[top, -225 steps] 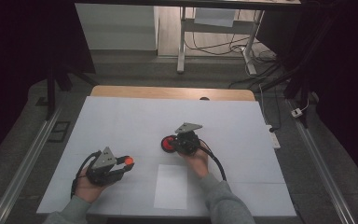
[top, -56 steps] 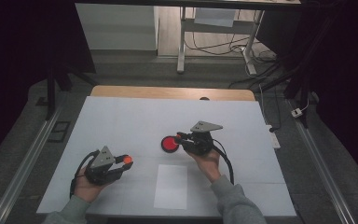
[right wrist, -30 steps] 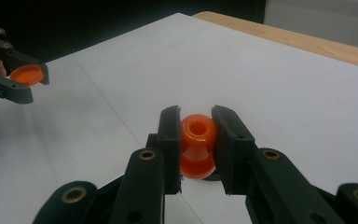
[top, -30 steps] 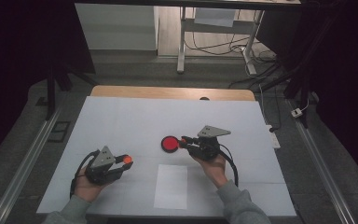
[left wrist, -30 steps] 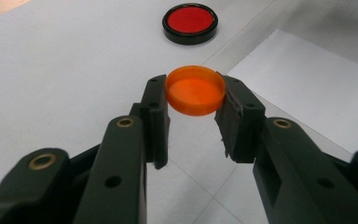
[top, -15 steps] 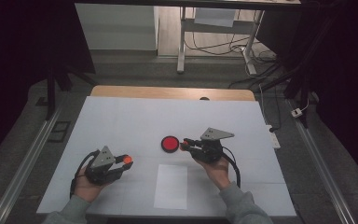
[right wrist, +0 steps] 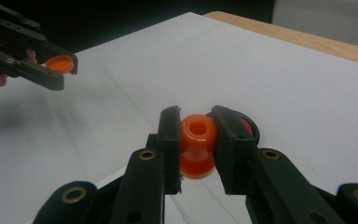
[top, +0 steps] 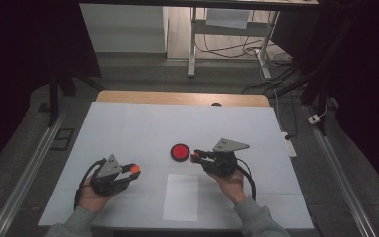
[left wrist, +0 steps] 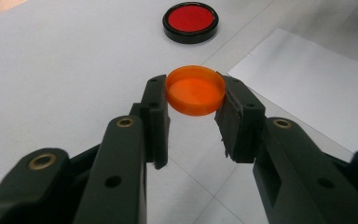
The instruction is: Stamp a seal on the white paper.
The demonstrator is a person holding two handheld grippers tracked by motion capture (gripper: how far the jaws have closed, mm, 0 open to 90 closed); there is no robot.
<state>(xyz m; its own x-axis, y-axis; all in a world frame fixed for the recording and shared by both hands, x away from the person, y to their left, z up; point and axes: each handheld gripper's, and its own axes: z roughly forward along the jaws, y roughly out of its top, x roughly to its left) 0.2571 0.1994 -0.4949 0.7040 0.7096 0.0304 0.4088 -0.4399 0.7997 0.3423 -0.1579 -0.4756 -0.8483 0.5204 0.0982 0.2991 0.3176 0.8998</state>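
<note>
High view: the left gripper (top: 134, 169) is held low over the near left part of the white table (top: 128, 128), its jaws pinching a small orange cap (top: 134, 168) at their tips. The right gripper (top: 195, 157) is held near the table's middle, its jaws pointing left and clamped on an orange piece (top: 195, 158). A red disc with a black rim (top: 180, 152) lies flat on the table just beside the right gripper's tips; whether they touch cannot be told here. A white sheet of paper (top: 181, 196) lies flat between the two forearms, toward the near edge. Left gripper view: the two pads press on opposite sides of the orange cap (left wrist: 195, 90), a shallow round cap held level and clear of the table surface. The red disc (left wrist: 190, 21) lies farther ahead; a corner of the paper (left wrist: 317, 84) lies to the right. Right gripper view: the jaws grip a spool-shaped orange piece (right wrist: 197, 144) with a hole in its upper end, standing upright between the pads. The red disc (right wrist: 249, 127) is partly hidden just behind the jaws. The left gripper (right wrist: 65, 63) with its cap appears at upper left, well apart.
</note>
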